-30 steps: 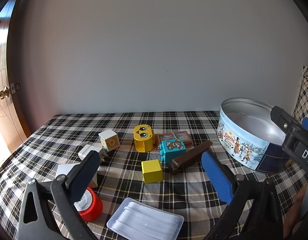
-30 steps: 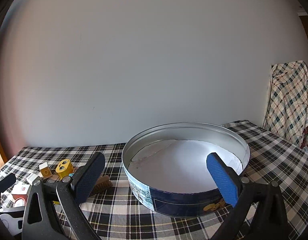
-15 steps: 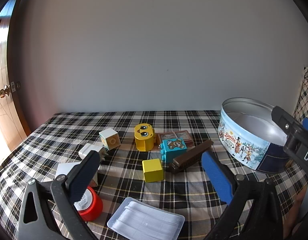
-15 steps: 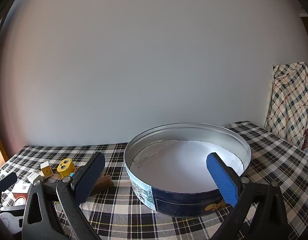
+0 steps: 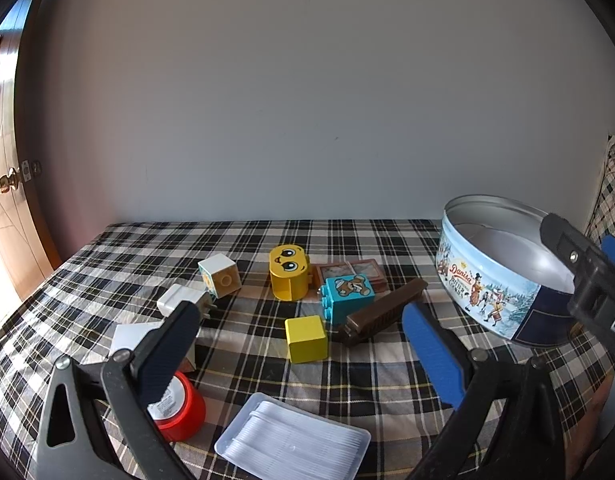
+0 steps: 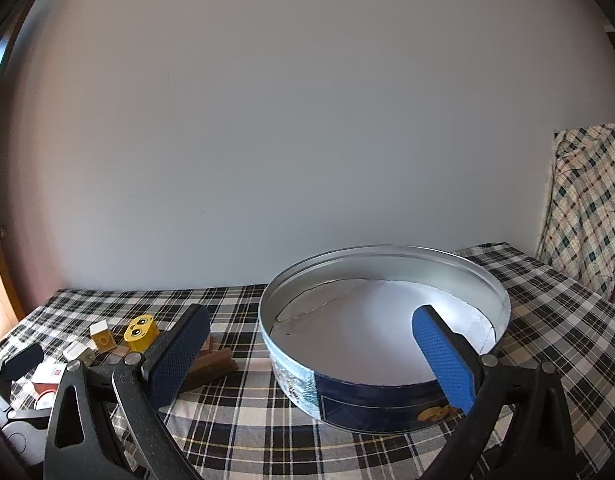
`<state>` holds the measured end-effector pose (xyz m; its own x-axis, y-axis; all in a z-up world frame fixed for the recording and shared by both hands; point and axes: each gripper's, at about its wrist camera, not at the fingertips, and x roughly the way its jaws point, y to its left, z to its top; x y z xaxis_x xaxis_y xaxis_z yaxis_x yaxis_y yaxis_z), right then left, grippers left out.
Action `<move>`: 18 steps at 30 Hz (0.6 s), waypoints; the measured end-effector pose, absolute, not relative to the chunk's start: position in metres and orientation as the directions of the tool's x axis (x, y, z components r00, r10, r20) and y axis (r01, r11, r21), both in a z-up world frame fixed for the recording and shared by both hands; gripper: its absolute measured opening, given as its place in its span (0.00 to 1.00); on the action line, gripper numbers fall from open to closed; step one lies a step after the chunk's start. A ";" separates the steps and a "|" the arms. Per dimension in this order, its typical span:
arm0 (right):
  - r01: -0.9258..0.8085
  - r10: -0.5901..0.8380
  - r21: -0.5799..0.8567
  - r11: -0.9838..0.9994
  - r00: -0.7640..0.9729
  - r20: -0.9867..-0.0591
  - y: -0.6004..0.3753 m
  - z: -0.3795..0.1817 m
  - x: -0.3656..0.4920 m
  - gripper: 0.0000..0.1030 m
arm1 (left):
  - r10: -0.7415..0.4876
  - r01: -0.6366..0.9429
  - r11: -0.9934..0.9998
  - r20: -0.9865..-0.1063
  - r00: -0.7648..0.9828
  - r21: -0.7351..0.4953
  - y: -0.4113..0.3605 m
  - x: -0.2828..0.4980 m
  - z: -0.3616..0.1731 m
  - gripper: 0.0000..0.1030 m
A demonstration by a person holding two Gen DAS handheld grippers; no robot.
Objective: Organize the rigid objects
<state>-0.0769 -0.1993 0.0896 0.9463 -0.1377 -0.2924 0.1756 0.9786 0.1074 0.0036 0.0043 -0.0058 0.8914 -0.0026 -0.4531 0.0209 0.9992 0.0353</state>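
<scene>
On the plaid cloth lie a yellow cube (image 5: 306, 338), a teal bear block (image 5: 346, 298), a round yellow face block (image 5: 288, 272), a white-and-tan block (image 5: 220, 274), a brown harmonica (image 5: 383, 312), a white plug (image 5: 182, 299), a red-capped jar (image 5: 177, 407) and a clear plastic box (image 5: 293, 440). My left gripper (image 5: 303, 352) hovers open just short of the yellow cube, holding nothing. The round cookie tin (image 6: 383, 336) stands open with nothing inside, and my right gripper (image 6: 311, 356) is open in front of its near wall. The right gripper (image 5: 587, 280) also shows at the left wrist view's right edge.
A flat picture tile (image 5: 353, 272) lies behind the teal block. A white box (image 5: 133, 338) sits partly hidden by my left finger. A wooden door (image 5: 5, 184) stands at far left, a plaid cloth (image 6: 587, 204) hangs at far right, and a bare wall backs the table.
The right wrist view has drifted slightly, so the tin sits a little further right. The left view is nearly unchanged. Both grippers stay open.
</scene>
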 end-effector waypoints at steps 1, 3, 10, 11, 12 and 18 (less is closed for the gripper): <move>0.171 -0.136 0.098 0.980 0.947 -0.292 -0.197 0.090 -0.077 1.00 | -0.004 0.022 0.999 -0.455 0.891 0.035 0.004 0.004 -0.006 1.00; 0.166 -0.135 0.086 0.982 0.947 -0.291 -0.194 0.091 -0.077 0.99 | -0.003 0.022 0.999 -0.459 0.889 0.037 0.004 0.003 -0.007 1.00; 0.145 -0.112 0.095 0.985 0.951 -0.288 -0.196 0.095 -0.078 0.99 | 0.006 0.010 0.999 -0.466 0.885 0.033 0.006 0.004 -0.007 1.00; 0.141 -0.107 0.097 0.985 0.951 -0.290 -0.195 0.094 -0.078 0.99 | 0.006 0.010 0.999 -0.467 0.884 0.031 0.007 0.004 -0.007 1.00; 0.136 -0.102 0.098 0.986 0.951 -0.292 -0.195 0.094 -0.077 0.99 | 0.007 0.008 1.000 -0.469 0.883 0.030 0.007 0.003 -0.007 1.00; 0.086 -0.056 0.087 0.992 0.951 -0.304 -0.191 0.095 -0.076 0.99 | 0.025 -0.012 0.999 -0.480 0.877 0.030 0.010 0.003 -0.007 1.00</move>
